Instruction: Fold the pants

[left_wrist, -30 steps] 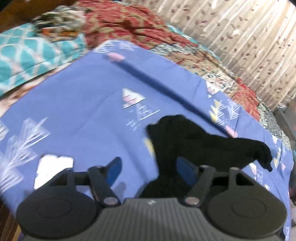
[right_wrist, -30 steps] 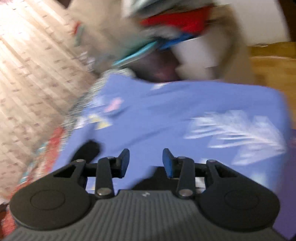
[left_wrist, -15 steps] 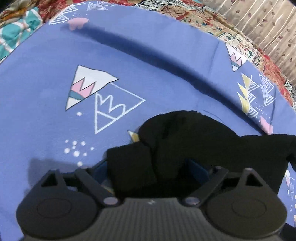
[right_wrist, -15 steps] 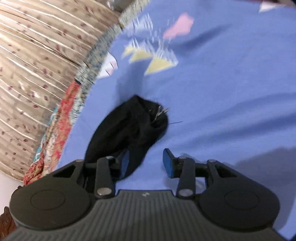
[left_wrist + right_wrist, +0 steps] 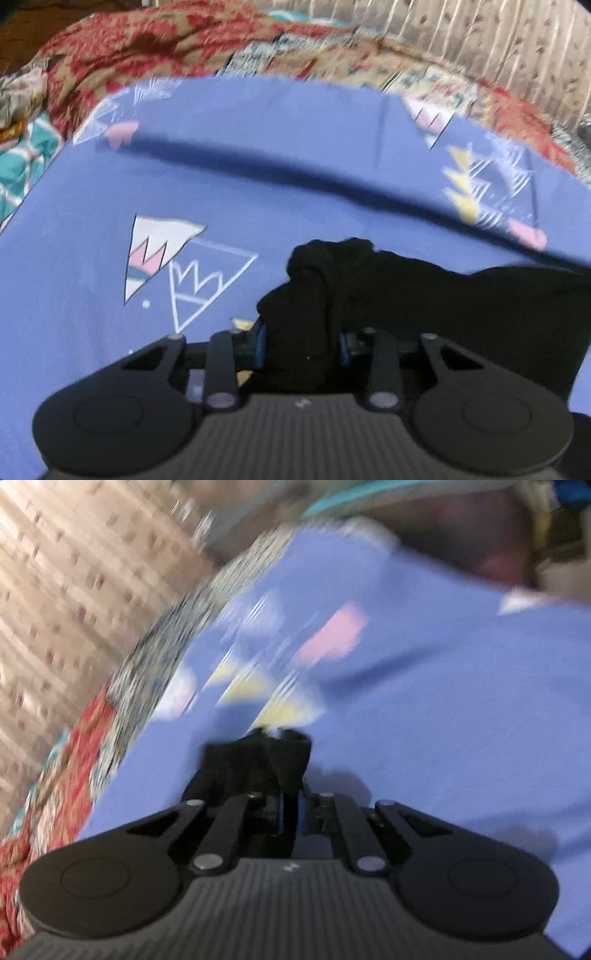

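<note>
1. Left wrist view: the left tongs (image 5: 301,347) have a thick bunch of the black pants (image 5: 424,295) between their blue pads, and the jaws are closing on it; the cloth fills the gap from pad to pad, so the pads press on it.
2. From that clamped bunch the pants spread away to the right in a dark, rumpled mass that reaches the right edge of the picture.
3. The pants lie on a blue bed sheet (image 5: 258,177) printed with white, pink and yellow triangles; one white and pink triangle (image 5: 155,251) sits just left of the bunch.
4. Beyond the sheet's far edge lies a red and tan patterned blanket (image 5: 155,48), with a teal patterned cloth (image 5: 22,162) at the left edge and a pale striped curtain (image 5: 517,44) at the upper right.
5. Right wrist view: the right tongs (image 5: 290,810) are drawn together, pinching a narrow fold of the black pants (image 5: 255,764), which stands up in a small peak just ahead of the pads.
6. This picture is heavily blurred. The same blue bed sheet (image 5: 443,701) fills the middle and right, a red patterned blanket (image 5: 74,738) runs along its left edge, and the pale curtain (image 5: 55,590) lies beyond.
</note>
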